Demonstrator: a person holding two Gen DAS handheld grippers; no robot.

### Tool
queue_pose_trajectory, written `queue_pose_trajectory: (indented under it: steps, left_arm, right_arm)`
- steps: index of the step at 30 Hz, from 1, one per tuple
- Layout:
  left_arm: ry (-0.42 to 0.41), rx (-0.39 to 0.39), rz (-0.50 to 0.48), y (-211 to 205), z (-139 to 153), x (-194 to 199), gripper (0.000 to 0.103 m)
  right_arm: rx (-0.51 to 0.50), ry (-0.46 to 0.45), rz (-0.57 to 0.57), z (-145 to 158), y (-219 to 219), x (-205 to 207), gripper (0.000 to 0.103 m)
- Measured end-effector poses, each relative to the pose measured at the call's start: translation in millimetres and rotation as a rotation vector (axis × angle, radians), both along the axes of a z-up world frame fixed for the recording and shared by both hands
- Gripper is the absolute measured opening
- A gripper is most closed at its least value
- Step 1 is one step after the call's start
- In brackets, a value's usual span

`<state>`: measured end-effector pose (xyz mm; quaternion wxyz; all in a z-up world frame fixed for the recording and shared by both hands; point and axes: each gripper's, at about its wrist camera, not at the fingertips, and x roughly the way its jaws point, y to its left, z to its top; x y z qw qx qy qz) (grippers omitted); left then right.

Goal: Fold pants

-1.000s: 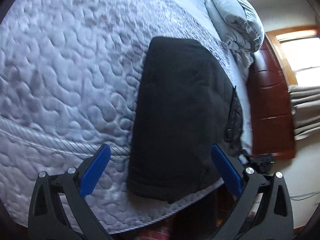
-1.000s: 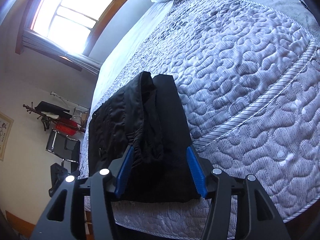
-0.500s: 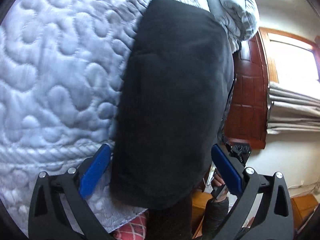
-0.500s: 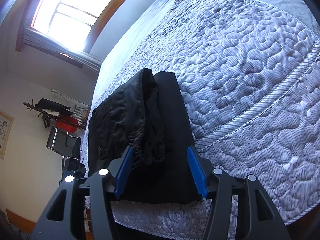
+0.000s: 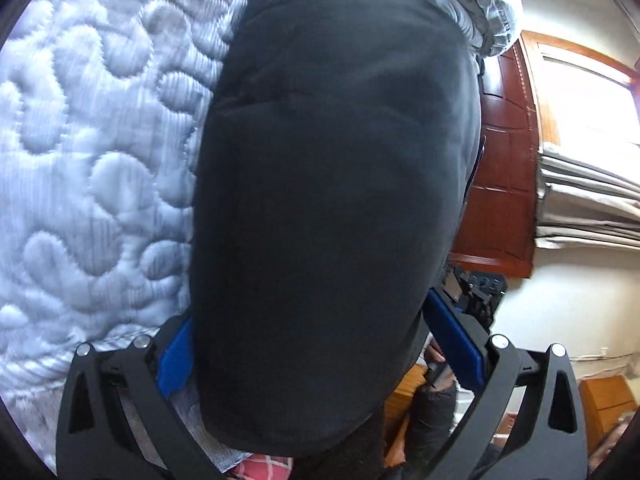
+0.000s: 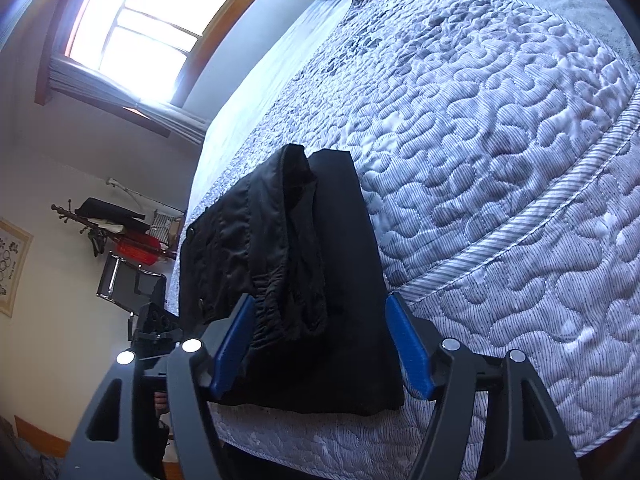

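The black pants (image 5: 332,184) lie folded on the quilted bed near its edge. In the left wrist view they fill the middle, and my left gripper (image 5: 320,344) is open with its blue fingers on either side of the near end of the fold. In the right wrist view the pants (image 6: 296,264) show as a stack with the waistband bunched on top. My right gripper (image 6: 324,344) is open, its blue fingers straddling the near end of the stack.
The grey-white quilted bedspread (image 6: 500,152) stretches away to the right. A grey pillow (image 5: 480,4) lies at the bed's head beside a dark wood headboard (image 5: 508,160). A window (image 6: 148,28), a chair and a coat rack (image 6: 120,248) stand beyond the bed's left edge.
My left gripper has moved forward and down onto the pants, which now fill its view between the fingers. My right gripper has barely moved.
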<state>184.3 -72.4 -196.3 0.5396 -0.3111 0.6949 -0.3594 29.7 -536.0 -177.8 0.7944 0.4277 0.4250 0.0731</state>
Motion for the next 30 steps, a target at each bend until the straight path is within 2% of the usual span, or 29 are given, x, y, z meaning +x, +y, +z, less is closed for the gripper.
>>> queue_pose_trajectory:
  steps: [4, 6, 12, 19, 23, 29, 30]
  left_arm:
    - [0.047, -0.004, 0.011, -2.3, -2.9, 3.1, 0.1]
    - [0.057, 0.005, 0.019, -6.1, -2.4, 2.0, 0.1]
    - [0.09, -0.005, 0.014, -10.9, -5.9, -2.5, 0.1]
    - [0.118, 0.022, 0.012, -13.1, -8.1, -1.5, 0.1]
    - [0.113, 0.033, 0.016, -17.3, -6.9, -2.3, 0.1]
    - [0.064, 0.094, 0.024, -34.0, 5.5, -8.3, 0.101]
    - [0.056, 0.104, 0.026, -35.0, 6.8, -9.1, 0.101]
  right_arm:
    - [0.021, -0.002, 0.02, -2.0, -4.7, 1.3, 0.073]
    - [0.028, -0.002, 0.036, -3.4, -4.5, 2.0, 0.083]
    - [0.061, 0.027, 0.117, -16.2, -10.0, 13.4, 0.086]
    - [0.128, 0.051, 0.22, -36.1, -16.7, 35.1, 0.088]
    - [0.171, 0.059, 0.25, -44.9, -17.9, 48.3, 0.091]
    - [0.159, 0.068, 0.314, -44.8, -2.3, 63.7, 0.094]
    - [0.152, 0.074, 0.33, -46.0, 3.5, 67.2, 0.097]
